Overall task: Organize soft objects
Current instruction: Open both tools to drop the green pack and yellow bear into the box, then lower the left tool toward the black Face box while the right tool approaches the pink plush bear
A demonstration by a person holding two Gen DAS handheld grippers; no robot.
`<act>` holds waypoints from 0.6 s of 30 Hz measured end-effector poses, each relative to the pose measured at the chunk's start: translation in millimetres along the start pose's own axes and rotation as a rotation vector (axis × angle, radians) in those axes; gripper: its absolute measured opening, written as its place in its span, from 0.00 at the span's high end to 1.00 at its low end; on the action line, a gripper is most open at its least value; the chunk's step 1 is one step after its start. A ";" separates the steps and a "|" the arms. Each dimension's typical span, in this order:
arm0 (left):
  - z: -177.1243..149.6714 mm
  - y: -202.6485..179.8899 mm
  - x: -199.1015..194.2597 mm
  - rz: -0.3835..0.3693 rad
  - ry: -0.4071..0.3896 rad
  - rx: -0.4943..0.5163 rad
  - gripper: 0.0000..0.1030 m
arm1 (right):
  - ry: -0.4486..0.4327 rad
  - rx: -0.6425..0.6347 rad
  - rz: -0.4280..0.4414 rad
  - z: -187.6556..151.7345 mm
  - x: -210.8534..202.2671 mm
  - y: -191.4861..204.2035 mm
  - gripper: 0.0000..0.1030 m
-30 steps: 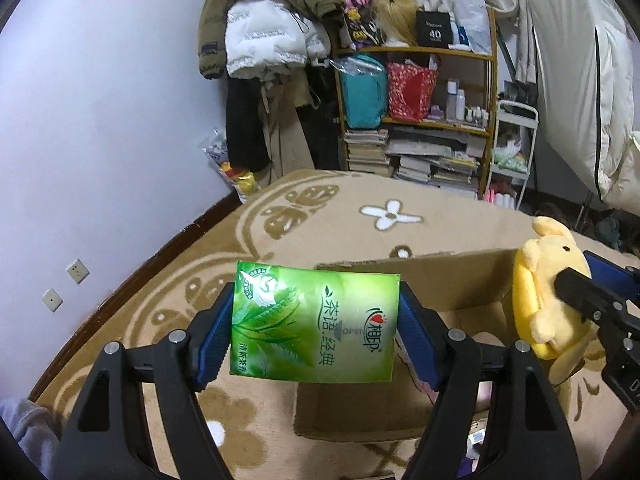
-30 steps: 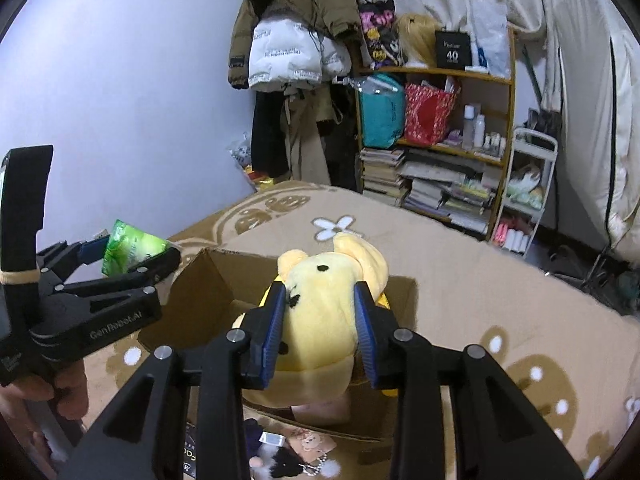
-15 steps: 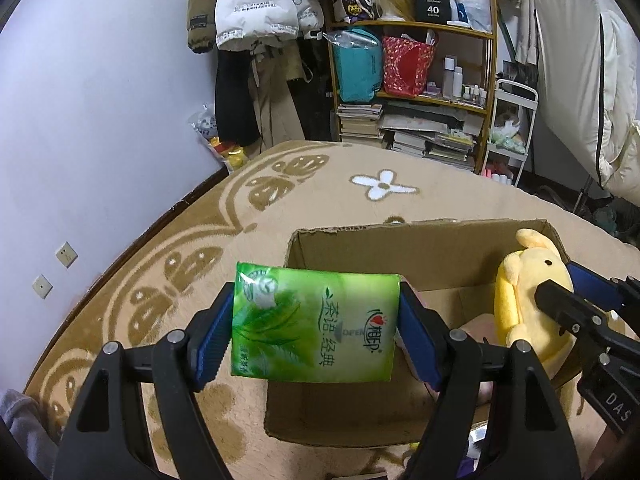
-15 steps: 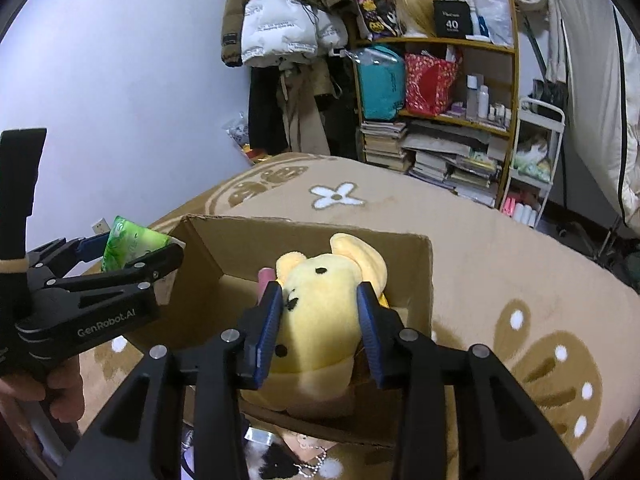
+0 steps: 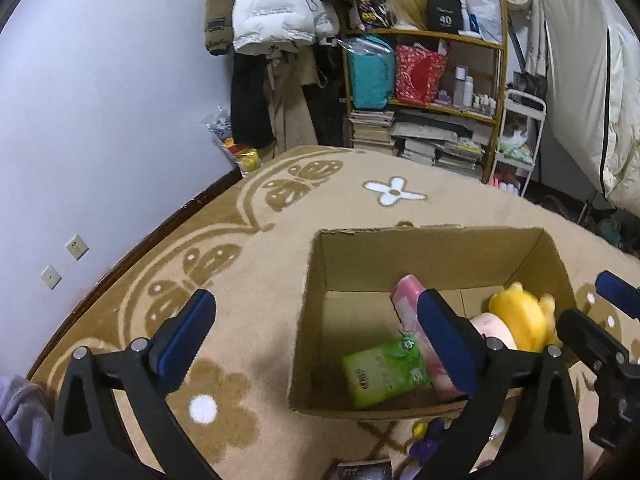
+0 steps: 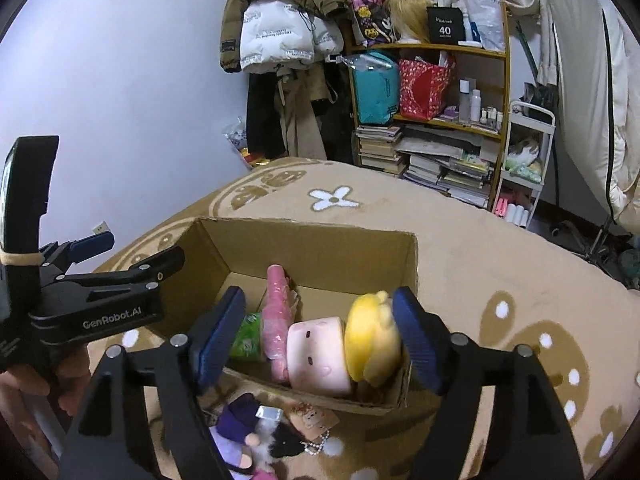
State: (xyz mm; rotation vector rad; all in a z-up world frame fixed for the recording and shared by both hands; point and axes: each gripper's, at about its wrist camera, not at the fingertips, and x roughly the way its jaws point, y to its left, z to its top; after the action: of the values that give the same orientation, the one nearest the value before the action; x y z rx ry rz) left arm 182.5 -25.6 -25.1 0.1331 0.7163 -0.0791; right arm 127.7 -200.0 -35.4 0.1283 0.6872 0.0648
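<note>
An open cardboard box [image 5: 400, 248] stands on the beige rug and also shows in the right wrist view [image 6: 320, 240]. Inside lie a green tissue pack [image 5: 384, 372], a pink pack [image 6: 278, 312], a pink plush [image 6: 318, 356] and a yellow plush [image 6: 372, 348]. My left gripper [image 5: 316, 332] is open and empty above the box's left edge. My right gripper [image 6: 320, 336] is open and empty above the box, its jaws either side of the plushes, apart from them.
A small purple and black doll [image 6: 248, 432] with a keychain lies on the rug in front of the box. A cluttered shelf [image 5: 424, 92], hanging coats [image 5: 280, 40] and a white cart [image 5: 516, 136] stand at the far wall.
Both grippers opened. The green tissue pack dropped from the left gripper into the box. The yellow plush dropped from the right gripper into the box.
</note>
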 end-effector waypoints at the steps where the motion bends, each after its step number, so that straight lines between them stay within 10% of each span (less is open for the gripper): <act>1: 0.2 1.5 -2.6 -0.001 -0.002 -0.005 0.01 | -0.003 0.000 0.001 0.4 -3.0 0.5 0.14; 4: -0.6 6.7 -14.1 -0.003 -0.011 -0.018 0.01 | -0.010 0.004 0.001 1.9 -13.5 4.0 0.00; 18: -22.7 14.1 -67.4 0.012 -0.013 0.002 0.00 | -0.009 0.048 0.027 -12.1 -61.9 14.8 0.00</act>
State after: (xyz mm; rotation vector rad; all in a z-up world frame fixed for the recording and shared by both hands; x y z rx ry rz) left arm 118.8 -6.4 3.6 0.1388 0.7019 -0.0693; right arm 72.0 -190.5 -3.7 0.1842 0.6781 0.0736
